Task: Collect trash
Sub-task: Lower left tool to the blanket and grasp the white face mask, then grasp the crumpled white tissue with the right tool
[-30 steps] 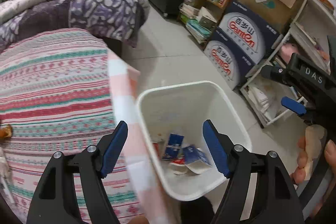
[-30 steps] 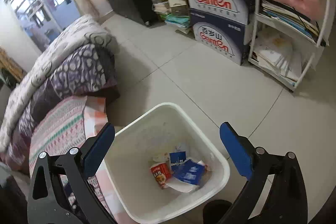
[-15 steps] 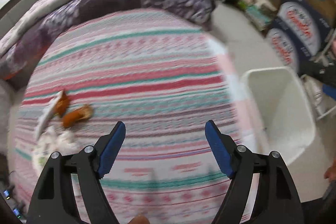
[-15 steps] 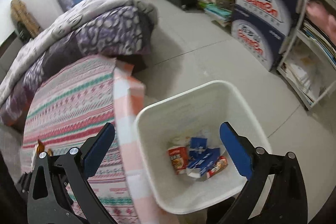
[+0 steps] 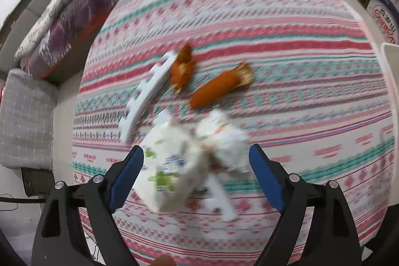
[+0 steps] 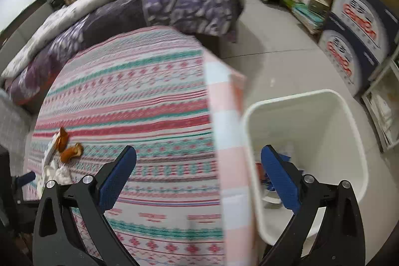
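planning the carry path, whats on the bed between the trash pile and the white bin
Right wrist view: between the trash pile and the white bin lies only bare striped bedspread, then its pink checked edge beside the bin.

We see wrappers (image 5: 194, 156) on the bed (image 5: 286, 71), w/ two sausage-like bits (image 5: 219, 89) just behind them. Toothed strip (image 5: 147, 96) lies left of those. Bin (image 6: 324, 121) sits on floor right of bed, trash inside.

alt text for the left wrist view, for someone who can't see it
The open left gripper hovers over crumpled white trash on a striped bedspread. Beyond lie two orange wrappers and a notched white foam strip; the picture is motion-blurred.
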